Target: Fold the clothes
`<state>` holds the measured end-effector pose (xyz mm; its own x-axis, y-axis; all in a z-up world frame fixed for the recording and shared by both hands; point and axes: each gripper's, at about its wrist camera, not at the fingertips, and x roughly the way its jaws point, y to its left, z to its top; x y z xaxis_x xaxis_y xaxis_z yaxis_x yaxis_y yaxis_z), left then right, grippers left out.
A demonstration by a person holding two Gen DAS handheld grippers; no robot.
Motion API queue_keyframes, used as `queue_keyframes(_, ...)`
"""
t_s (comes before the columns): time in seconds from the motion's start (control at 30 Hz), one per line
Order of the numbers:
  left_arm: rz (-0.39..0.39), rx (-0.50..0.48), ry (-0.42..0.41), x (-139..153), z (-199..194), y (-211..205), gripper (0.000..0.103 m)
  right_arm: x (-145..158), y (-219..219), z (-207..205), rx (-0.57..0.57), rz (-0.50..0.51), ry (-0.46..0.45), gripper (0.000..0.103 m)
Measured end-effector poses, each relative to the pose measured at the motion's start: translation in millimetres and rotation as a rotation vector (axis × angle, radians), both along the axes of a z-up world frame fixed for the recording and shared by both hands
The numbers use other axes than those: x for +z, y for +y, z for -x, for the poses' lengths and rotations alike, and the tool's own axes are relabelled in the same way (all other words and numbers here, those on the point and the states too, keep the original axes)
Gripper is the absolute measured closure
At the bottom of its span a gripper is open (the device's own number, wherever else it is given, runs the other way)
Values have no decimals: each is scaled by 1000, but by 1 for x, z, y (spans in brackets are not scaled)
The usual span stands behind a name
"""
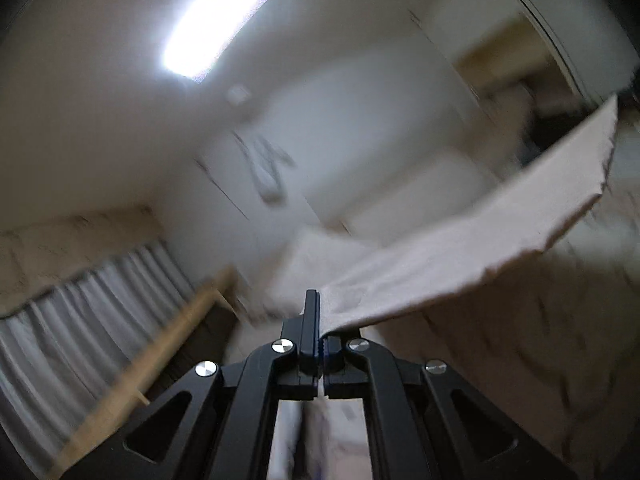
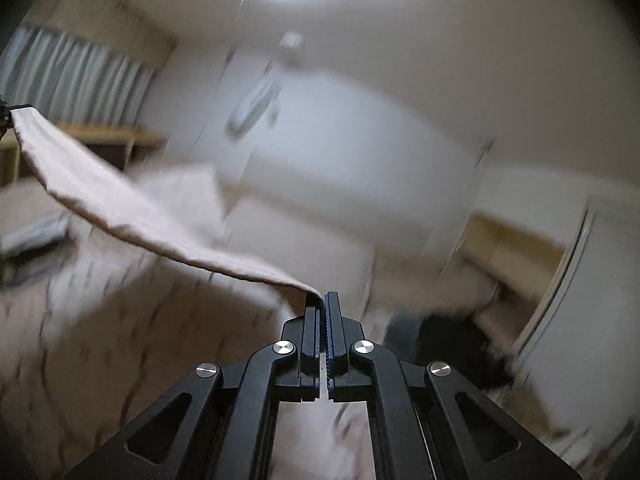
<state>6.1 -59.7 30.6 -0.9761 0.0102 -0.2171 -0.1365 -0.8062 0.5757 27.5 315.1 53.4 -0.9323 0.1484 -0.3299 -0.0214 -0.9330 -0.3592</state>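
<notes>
Beige cloth [image 1: 460, 256], stretched taut, slightly sagging, edge rumpled, between both grippers.

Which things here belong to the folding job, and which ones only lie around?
Job:
- beige garment, stretched between both grippers
- left gripper, shut on it
- right gripper, shut on it

Lying about:
- pillow
- grey curtain
- wooden shelf

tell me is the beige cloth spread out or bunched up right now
Spread out: the beige cloth hangs stretched between the left claw and right claw, each shut on a corner.
</notes>
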Motion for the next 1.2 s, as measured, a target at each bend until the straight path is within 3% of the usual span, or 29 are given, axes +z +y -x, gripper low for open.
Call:
queue_keyframes(0.13, 123, -13, -150, -83, -19, 8, 101, -77, -11, -20, 13, 4, -132, 101)
queue_keyframes(0.23, 186, -36, -206, -125, -23, 21, 101, -111, -19, -24, 19, 9, -202, 101)
queue_keyframes(0.37, 196, -39, -275, -147, -20, 9, 101, -151, -16, -28, 31, 10, -285, 101)
queue_keyframes(0.47, 230, -70, -289, -149, -35, 22, 101, -156, -19, -40, 28, -8, -293, 101)
queue_keyframes(0.6, 230, -104, -256, -129, -51, 21, 101, -144, -17, -58, -5, -17, -255, 101)
queue_keyframes(0.83, 137, -106, -294, -95, -87, 22, 101, -127, -4, -95, -37, -5, -303, 101)
queue_keyframes(1.0, 97, -80, -320, -91, -116, 28, 101, -103, 1, -127, -67, 51, -246, 101)
queue_keyframes(1.13, -41, -59, -357, -78, -134, 20, 101, -92, 5, -149, -93, 53, -231, 101)
queue_keyframes(1.2, -54, -52, -364, -78, -137, 18, 101, -90, 12, -157, -106, 61, -232, 101)
